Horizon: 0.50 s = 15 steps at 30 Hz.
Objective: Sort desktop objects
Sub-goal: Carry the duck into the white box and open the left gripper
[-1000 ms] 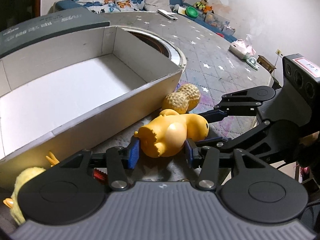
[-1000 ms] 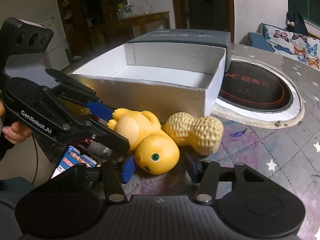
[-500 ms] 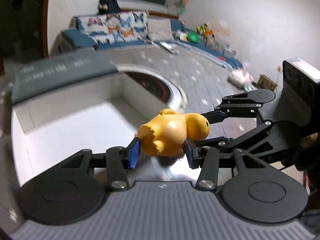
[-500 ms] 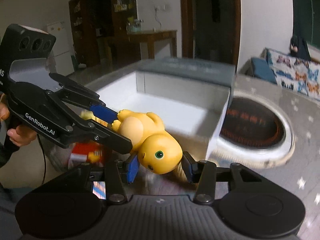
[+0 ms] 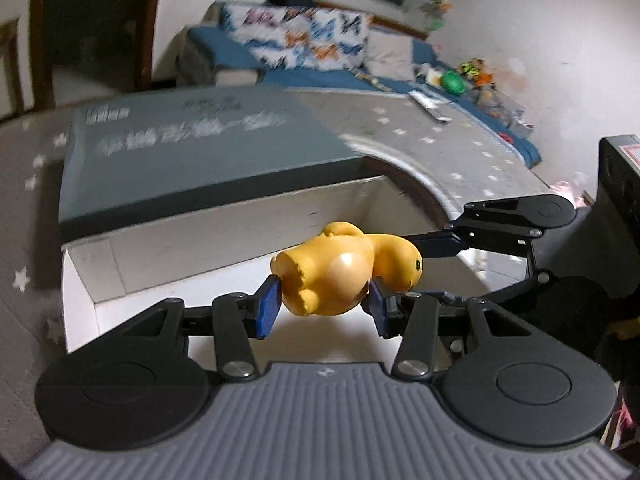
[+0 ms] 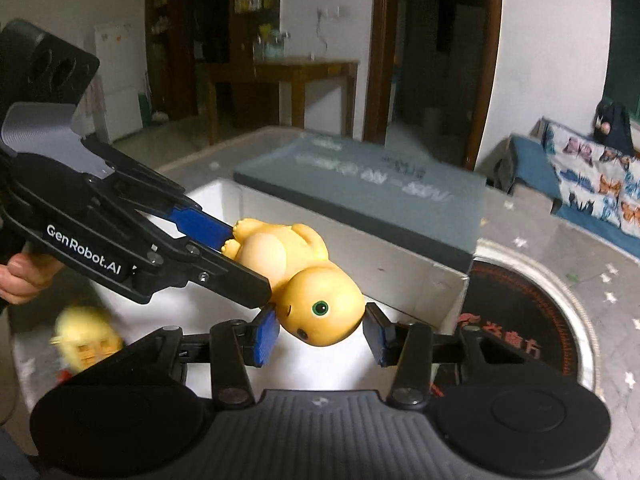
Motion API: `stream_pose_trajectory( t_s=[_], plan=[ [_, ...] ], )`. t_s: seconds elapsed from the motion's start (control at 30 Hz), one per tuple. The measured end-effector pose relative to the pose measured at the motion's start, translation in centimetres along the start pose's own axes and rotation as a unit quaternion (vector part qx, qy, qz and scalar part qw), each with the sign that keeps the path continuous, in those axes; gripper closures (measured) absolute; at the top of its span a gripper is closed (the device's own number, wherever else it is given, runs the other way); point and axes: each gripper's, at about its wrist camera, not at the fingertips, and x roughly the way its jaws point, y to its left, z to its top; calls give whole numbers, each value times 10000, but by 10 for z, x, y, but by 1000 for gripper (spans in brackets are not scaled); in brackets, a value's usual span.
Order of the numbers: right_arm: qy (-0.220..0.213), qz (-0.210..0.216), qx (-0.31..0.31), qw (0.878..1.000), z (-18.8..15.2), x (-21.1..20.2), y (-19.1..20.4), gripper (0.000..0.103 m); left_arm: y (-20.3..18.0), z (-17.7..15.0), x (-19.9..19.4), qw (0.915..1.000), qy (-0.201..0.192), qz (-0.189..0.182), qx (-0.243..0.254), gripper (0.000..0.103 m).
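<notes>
A yellow rubber toy animal (image 5: 332, 276) with a green eye hangs in the air above the open white box (image 5: 192, 240). My left gripper (image 5: 323, 306) is shut on its body, the blue pads pressing both flanks. My right gripper (image 6: 322, 332) is shut on its head (image 6: 320, 312). In the left wrist view the right gripper (image 5: 418, 268) reaches in from the right. In the right wrist view the left gripper (image 6: 248, 260) comes in from the left, held by a person's hand (image 6: 24, 280).
The box's grey lid (image 6: 380, 200) lies against its far wall. A yellow plush chick (image 6: 86, 336) sits by the box's near left edge. A round dark hotplate (image 6: 520, 312) is set in the star-patterned table (image 5: 460, 152) to the right. A sofa stands behind.
Both grippers have lifted the yellow toy off the table and carried it over the white box. The peanut-shaped toy that lay beside it has dropped out of view.
</notes>
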Motion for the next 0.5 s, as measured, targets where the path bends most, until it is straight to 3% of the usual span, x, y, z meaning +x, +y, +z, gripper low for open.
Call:
stream_pose_trajectory(
  t_s=[0.23,0.33,0.5],
  plan=[
    [617,-76,-45,9981,-3,49,0,57,20,0,18,9994,195,8,-302,55],
    [678,-133,-50,9976,-4,52,1,56,24,-2,19,9993,187,81,-310,55],
    [611,-273,-79,9977,-8,41,0,41,21,-8,0,9996,-16,99,-279,55]
  ],
)
